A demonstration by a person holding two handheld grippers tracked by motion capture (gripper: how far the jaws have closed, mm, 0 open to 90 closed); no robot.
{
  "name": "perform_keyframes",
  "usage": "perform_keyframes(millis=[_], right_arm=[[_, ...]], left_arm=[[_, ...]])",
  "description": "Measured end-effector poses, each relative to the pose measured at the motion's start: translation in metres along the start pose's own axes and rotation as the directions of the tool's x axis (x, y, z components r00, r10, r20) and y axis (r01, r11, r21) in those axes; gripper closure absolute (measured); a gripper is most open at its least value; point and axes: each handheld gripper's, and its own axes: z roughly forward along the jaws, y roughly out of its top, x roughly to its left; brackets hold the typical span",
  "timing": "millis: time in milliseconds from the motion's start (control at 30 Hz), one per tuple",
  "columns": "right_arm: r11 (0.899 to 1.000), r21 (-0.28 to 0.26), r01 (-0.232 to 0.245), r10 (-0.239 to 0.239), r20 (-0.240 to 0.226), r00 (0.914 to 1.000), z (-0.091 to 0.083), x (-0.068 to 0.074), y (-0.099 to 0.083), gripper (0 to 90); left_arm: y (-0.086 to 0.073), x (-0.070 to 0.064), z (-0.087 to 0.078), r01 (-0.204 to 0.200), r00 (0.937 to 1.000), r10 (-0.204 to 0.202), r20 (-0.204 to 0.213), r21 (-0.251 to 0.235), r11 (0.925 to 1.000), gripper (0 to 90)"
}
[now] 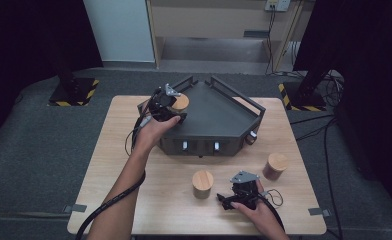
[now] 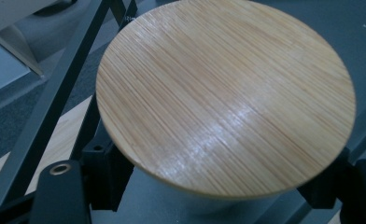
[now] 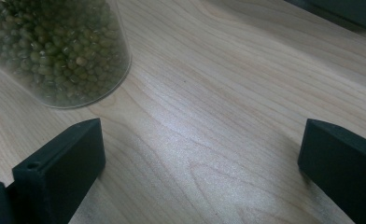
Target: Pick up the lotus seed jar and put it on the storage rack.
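Your left gripper (image 1: pixel 176 111) is sitting over the left rear corner of the dark tray (image 1: pixel 219 112), and it is clamping a bamboo-lidded jar (image 1: pixel 179 102). In the left gripper view, the round bamboo lid (image 2: pixel 225 95) is lying between the two black jaws, which are pressing against the jar's body from either side just under the lid. The jar is standing roughly upright inside the tray, near its railed wall; you cannot tell whether its base is touching the tray floor.

Your right gripper (image 1: pixel 229 200) is resting low over the wooden table (image 1: pixel 114 160) near the front edge, its jaws standing wide apart and gripping nothing. In the right gripper view, bare tabletop is lying between the jaws, and a clear jar of green beans (image 3: pixel 59 51) is standing ahead and to the side, apart from both jaws. In the high view this jar (image 1: pixel 202 184) is standing just left of the right gripper. A third jar (image 1: pixel 275 166), darker in its contents, is standing on the table toward the right edge, clear of the tray.
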Motion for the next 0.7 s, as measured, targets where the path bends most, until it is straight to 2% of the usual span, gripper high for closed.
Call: perform_keyframes(millis=[167, 367, 400, 533, 700], right_arm=[[1.000, 0.000, 0.000, 0.000, 0.000, 1.0000, 0.000, 0.000, 0.000, 0.8], [1.000, 0.001, 0.000, 0.000, 0.000, 1.0000, 0.000, 0.000, 0.000, 0.8], [1.000, 0.001, 0.000, 0.000, 0.000, 1.0000, 0.000, 0.000, 0.000, 0.8], [1.000, 0.001, 0.000, 0.000, 0.000, 1.0000, 0.000, 0.000, 0.000, 0.9], [1.000, 0.001, 0.000, 0.000, 0.000, 1.0000, 0.000, 0.000, 0.000, 0.8]], left_arm=[[-0.001, 0.001, 0.005, -0.005, 1.0000, 0.005, 0.001, 0.015, 0.9999, 24.3], [-0.005, 0.004, 0.007, 0.010, 0.9999, -0.010, 0.010, 0.002, 0.9999, 24.3], [-0.007, 0.006, 0.008, 0.030, 0.9994, -0.029, 0.016, -0.010, 0.9995, 24.3], [-0.006, 0.005, 0.010, 0.017, 0.9997, -0.017, 0.017, -0.002, 0.9998, 24.3], [-0.008, 0.003, 0.015, 0.022, 0.9995, -0.022, 0.024, 0.003, 0.9998, 24.3]])
